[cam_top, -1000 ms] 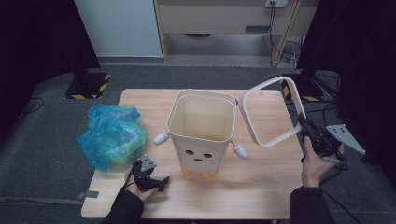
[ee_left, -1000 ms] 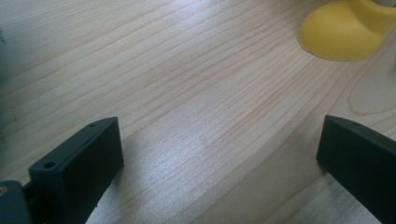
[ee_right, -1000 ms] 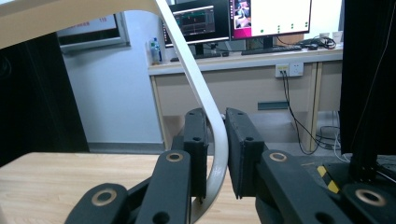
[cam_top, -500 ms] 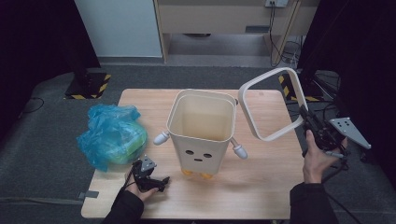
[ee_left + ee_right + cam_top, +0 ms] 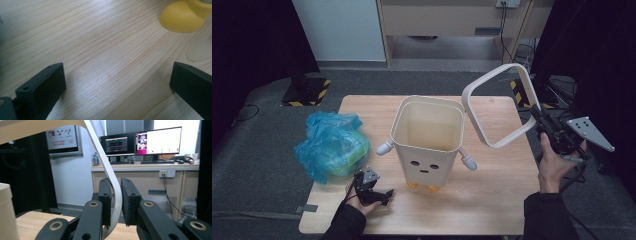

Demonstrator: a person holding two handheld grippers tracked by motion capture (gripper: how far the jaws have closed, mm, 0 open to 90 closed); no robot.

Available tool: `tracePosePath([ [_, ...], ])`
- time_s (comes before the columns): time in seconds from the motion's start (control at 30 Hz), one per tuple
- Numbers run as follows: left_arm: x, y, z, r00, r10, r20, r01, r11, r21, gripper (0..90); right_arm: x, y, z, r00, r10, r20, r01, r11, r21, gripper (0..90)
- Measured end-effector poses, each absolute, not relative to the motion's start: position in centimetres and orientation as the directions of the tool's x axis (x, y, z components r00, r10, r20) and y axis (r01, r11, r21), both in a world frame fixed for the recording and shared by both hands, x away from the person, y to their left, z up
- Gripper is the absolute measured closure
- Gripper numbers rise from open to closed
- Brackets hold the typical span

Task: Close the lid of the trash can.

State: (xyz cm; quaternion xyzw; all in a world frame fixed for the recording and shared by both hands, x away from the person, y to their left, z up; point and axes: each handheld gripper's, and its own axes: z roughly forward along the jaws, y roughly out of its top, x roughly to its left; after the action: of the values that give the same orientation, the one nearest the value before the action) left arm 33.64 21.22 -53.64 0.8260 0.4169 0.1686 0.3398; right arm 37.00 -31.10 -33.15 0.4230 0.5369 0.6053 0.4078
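Note:
A cream bin (image 5: 428,142) with a face, stubby arms and yellow feet stands open-topped at the table's middle. Its square cream rim frame (image 5: 499,105) hangs tilted in the air to the bin's right, off the table. My right gripper (image 5: 543,125) is shut on the frame's lower right corner; in the right gripper view the frame's band (image 5: 115,197) runs between the two pads. My left gripper (image 5: 379,194) rests open on the wood near the front left, jaws wide apart over bare tabletop, one yellow foot (image 5: 185,15) just beyond.
A crumpled blue plastic bag (image 5: 332,145) lies at the table's left side. The wooden table (image 5: 492,200) has bare room in front of and right of the bin. A desk with monitors (image 5: 140,143) stands beyond the far edge.
My right gripper has lifted the rim frame higher and tilted it more upright beside the bin. The left gripper has stayed put.

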Motion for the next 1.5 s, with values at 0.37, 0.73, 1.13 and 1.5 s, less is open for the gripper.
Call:
tracePosePath([
  [0.37,33.6,21.2,-53.6,0.596,0.803,-0.005,0.574,-0.422,0.702,0.0,37.5,-30.3,-31.5,-0.39,0.919,0.064,-0.039,-0.085,0.996,79.7],
  [0.73,33.6,21.2,-53.6,0.596,0.803,-0.005,0.574,-0.422,0.702,0.0,38.2,-28.0,-29.7,-0.494,0.868,0.037,-0.032,-0.061,0.998,79.8],
  [1.13,33.6,21.2,-53.6,0.596,0.803,-0.005,0.574,-0.422,0.702,0.0,39.4,-25.8,-28.3,-0.608,0.793,0.041,-0.003,-0.054,0.999,80.2],
  [1.5,33.6,21.2,-53.6,0.598,0.801,-0.005,0.574,-0.424,0.701,0.0,40.0,-23.1,-27.5,-0.689,0.723,0.049,0.034,-0.034,0.999,80.1],
])
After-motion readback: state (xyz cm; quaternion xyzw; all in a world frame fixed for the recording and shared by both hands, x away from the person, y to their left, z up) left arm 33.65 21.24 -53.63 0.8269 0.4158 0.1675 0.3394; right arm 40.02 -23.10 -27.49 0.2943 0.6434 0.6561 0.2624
